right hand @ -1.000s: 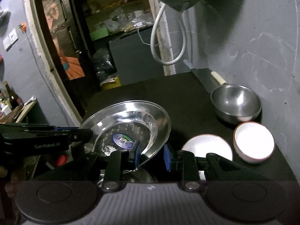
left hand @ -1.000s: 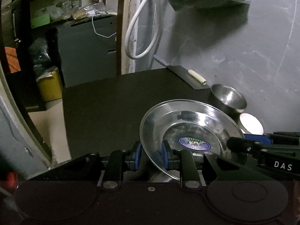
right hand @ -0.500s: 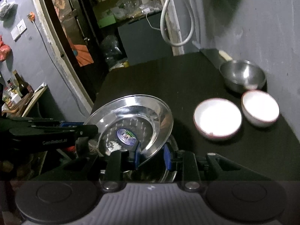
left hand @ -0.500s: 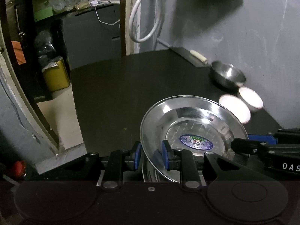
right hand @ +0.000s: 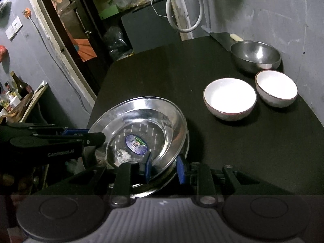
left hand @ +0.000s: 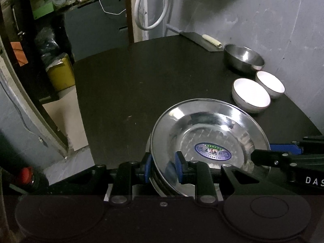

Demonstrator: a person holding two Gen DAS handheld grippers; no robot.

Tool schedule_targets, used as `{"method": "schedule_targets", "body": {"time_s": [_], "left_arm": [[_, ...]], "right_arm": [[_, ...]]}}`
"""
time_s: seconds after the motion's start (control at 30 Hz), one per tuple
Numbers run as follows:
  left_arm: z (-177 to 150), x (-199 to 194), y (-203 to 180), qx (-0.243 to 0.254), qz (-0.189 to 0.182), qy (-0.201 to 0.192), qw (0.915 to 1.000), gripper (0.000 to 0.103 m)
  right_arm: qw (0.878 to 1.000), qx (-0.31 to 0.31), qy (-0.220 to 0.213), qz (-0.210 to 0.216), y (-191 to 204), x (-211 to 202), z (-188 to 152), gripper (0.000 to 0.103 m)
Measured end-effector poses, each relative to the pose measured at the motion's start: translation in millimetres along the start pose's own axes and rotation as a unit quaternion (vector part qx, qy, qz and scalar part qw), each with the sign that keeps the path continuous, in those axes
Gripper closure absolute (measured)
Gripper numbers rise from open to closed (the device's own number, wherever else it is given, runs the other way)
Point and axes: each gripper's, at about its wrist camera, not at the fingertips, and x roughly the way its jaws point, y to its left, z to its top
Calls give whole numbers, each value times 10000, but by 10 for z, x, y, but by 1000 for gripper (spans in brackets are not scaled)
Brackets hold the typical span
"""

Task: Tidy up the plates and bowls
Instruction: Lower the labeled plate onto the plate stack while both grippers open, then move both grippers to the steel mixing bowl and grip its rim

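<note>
1. The counter [left hand: 125, 93] has a black, matte top against a grey wall.
2. A steel bowl [right hand: 255, 56] stands on it beside the wall.
3. Two white bowls [right hand: 229, 98] [right hand: 276, 88] sit just nearer than the steel bowl, side by side (whether their rims touch cannot be told).
4. A cleaver [left hand: 199, 38] lies flat beyond the steel bowl, at the far edge.

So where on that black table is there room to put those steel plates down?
The table is bare across its middle and left, from the plates up to the far edge. The right side is crowded: two white bowls, a steel bowl and a cleaver.
</note>
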Motion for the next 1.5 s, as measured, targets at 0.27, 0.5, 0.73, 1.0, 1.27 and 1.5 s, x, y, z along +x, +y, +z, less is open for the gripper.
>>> {"method": "schedule_targets", "body": {"time_s": [0.27,0.5,0.73,1.0,1.27,1.5], "left_arm": [[4,51,-34,60,82,117,9999,75],[26,94,-88,153,146,159,9996,73],[29,111,-102,206,91,174,9996,75],[8,134,-137,175,61,226,9996,75],[75,58,-105,-31,40,-14,10000,22],[299,75,-187,33,-27,-459,9989,1]], "right_arm": [[10000,-48,83,-5,10,18,22,74],[9998,-103,147,-59,36,21,42,74],[9996,-192,190,-95,81,12,36,73],[9993,-248,226,-187,76,27,22,72],[9993,-134,120,-322,-5,-27,-9,40],[9976,-47,-208,-664,-229,-157,40,13]]}}
